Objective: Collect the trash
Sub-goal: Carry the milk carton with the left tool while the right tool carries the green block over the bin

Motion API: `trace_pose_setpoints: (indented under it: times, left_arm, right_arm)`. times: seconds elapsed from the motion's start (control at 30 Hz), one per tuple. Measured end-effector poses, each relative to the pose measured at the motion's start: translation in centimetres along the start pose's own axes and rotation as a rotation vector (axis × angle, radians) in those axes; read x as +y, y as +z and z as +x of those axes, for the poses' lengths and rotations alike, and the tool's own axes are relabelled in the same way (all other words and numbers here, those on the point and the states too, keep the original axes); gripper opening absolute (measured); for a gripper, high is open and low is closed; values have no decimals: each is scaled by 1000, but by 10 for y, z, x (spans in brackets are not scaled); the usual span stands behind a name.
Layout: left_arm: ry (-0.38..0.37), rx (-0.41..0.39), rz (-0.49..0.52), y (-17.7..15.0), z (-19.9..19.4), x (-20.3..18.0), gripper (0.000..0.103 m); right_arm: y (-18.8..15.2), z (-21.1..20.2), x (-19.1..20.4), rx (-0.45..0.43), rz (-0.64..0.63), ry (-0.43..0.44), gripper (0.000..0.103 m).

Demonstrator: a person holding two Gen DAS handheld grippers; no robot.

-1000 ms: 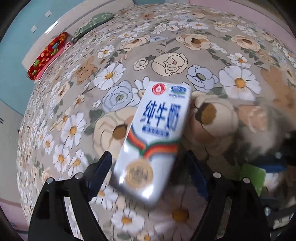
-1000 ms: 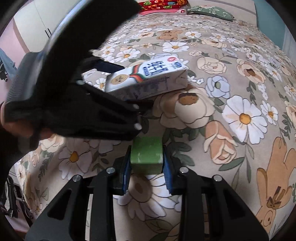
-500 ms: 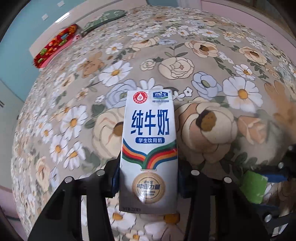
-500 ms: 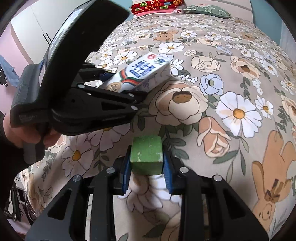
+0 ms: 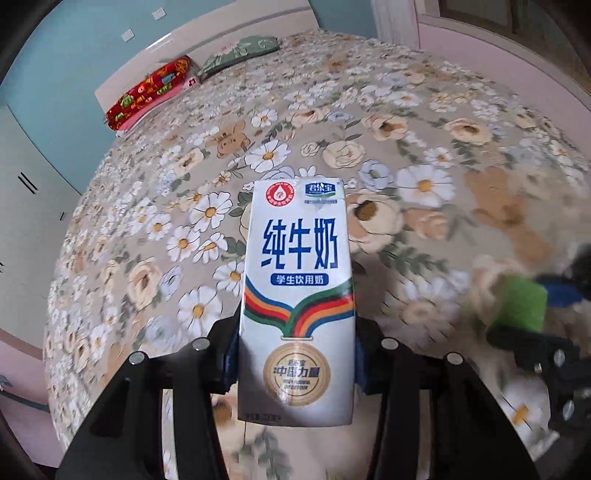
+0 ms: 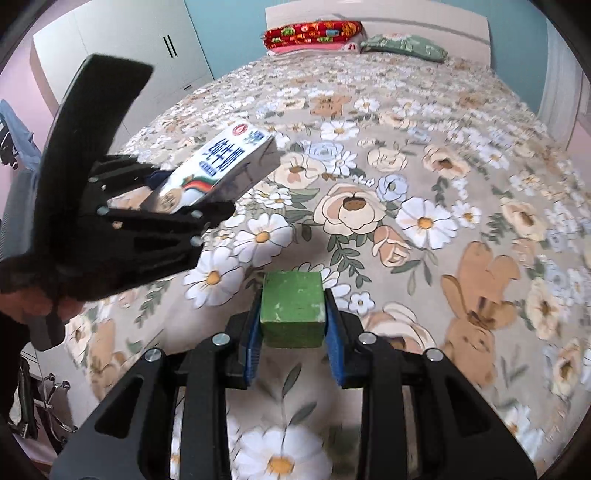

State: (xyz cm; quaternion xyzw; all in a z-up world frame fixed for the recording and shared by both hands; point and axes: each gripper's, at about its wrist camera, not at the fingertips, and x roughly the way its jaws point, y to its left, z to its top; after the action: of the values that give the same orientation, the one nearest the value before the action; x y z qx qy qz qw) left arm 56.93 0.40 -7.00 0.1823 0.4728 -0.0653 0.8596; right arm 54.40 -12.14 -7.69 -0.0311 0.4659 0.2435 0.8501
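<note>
The flowered bedspread point(image 6: 424, 155) lies bare across its whole width, open to a gripper from the near edge to the far end. Only there do things sit: a red patterned pillow point(image 6: 314, 33) and a green pillow point(image 6: 404, 46) against the headboard point(image 6: 465, 26). Left of the bed a white wardrobe point(image 6: 122, 40) closes that side. The left gripper point(image 6: 192, 192), holding a milk carton point(image 6: 221, 166), hangs above the bed's near left part, beside the right gripper point(image 6: 292, 321) and its green block point(image 6: 291, 306)

Black tool point(image 6: 291, 354) frames, blue pads point(image 6: 253, 341), silver screws point(image 6: 221, 338)
</note>
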Motion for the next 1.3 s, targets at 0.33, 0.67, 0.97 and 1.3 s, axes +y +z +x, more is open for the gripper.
trace_pose_setpoints:
  times: [0.33, 0.67, 0.97, 1.3]
  left_arm:
    - [40, -103, 40, -41, -133, -22, 49]
    - [92, -169, 37, -88, -230, -36, 49]
    - [111, -215, 36, -138, -294, -49, 49]
    - [115, -238, 30, -194, -322, -56, 49]
  right_arm:
    - [-23, -124, 36, -109, -33, -53, 32]
    - [-61, -220, 80, -191, -97, -91, 32]
    - [-107, -281, 105, -228, -131, -114, 32]
    - [-160, -310, 126, -229, -162, -119, 32]
